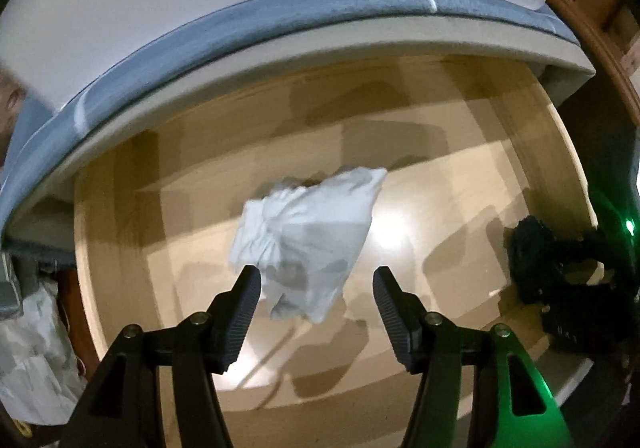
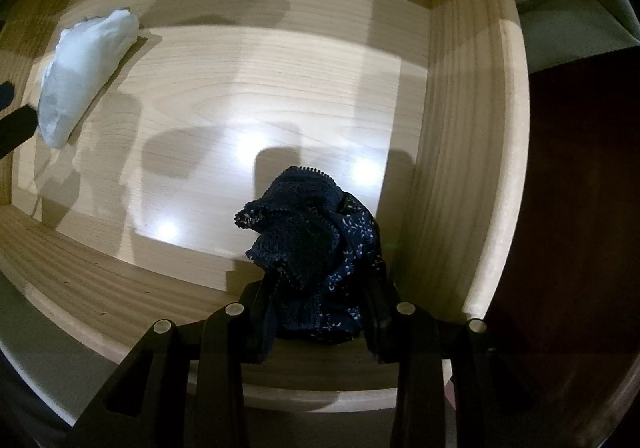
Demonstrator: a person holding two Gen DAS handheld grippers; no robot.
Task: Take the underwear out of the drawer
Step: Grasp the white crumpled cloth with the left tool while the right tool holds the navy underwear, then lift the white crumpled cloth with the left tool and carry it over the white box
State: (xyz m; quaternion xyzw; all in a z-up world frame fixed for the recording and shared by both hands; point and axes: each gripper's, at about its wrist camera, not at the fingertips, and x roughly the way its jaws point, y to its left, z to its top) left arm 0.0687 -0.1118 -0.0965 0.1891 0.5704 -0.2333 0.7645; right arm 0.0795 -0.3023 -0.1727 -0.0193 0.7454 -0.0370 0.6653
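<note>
Right gripper [image 2: 320, 312] was clamped tight on the dark blue underwear [image 2: 312, 248], bunched between its fingers near the drawer's right wall [image 2: 460, 168], so I judged it ready to lift clear. Left gripper [image 1: 316, 288] hung over the white underwear [image 1: 304, 240], jaws spread either side, not pinching yet. Bare wooden drawer floor [image 2: 280, 88] lay between the two pieces, with plenty of room; the mattress edge [image 1: 280, 12] overhung the far side.

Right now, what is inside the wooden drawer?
Inside the drawer: white underwear lying on its floor, and dark blue underwear clamped by the right gripper. What lies beneath either bundle is covered.
</note>
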